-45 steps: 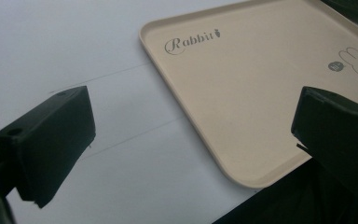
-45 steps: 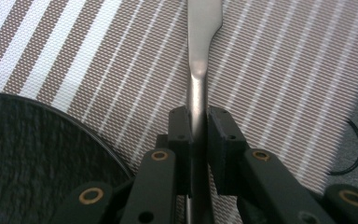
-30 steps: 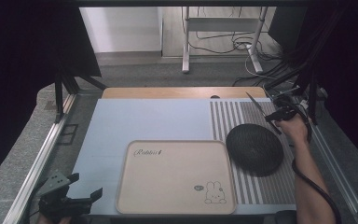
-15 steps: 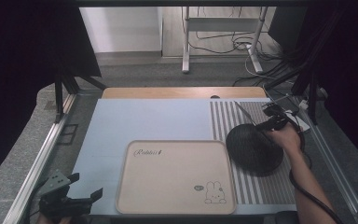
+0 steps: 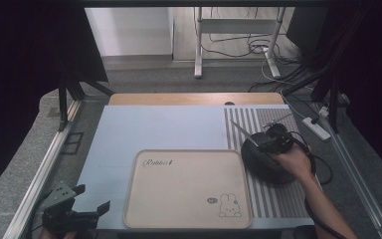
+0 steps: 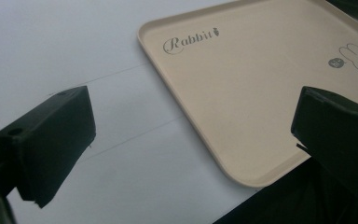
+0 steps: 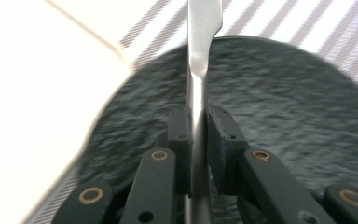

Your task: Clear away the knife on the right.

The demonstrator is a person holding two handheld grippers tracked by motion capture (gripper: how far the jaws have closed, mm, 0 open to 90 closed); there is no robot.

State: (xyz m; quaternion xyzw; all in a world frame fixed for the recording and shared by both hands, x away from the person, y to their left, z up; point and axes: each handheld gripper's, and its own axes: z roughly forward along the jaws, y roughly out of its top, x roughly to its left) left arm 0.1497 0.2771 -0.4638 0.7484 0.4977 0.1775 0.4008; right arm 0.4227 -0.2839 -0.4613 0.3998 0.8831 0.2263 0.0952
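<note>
Starting w/ the biggest item: the pale-blue rectangular surface [image 5: 154, 129] carries a beige rounded plastic tray w/ "Rabbit" print [image 5: 189, 189] near 6 o'clock and a grey-striped cloth mat [image 5: 258, 119] at 3 o'clock. On that mat lies a dark round woven placemat [image 5: 258, 162], its left edge just beside the tray. Right claw [image 7: 196, 135] is clamped on a slim silver metal utensil handle [image 7: 200, 42], held above the placemat and pointing toward 10 o'clock. Risk, as I judge it: the grip is narrow and on smooth metal, so the utensil could pivot or slip out; the tip could also snag the weave or knock the tray rim. Left claw [image 6: 191, 140], jaws wide apart and empty, sits at 7 o'clock off the surface edge.
</note>
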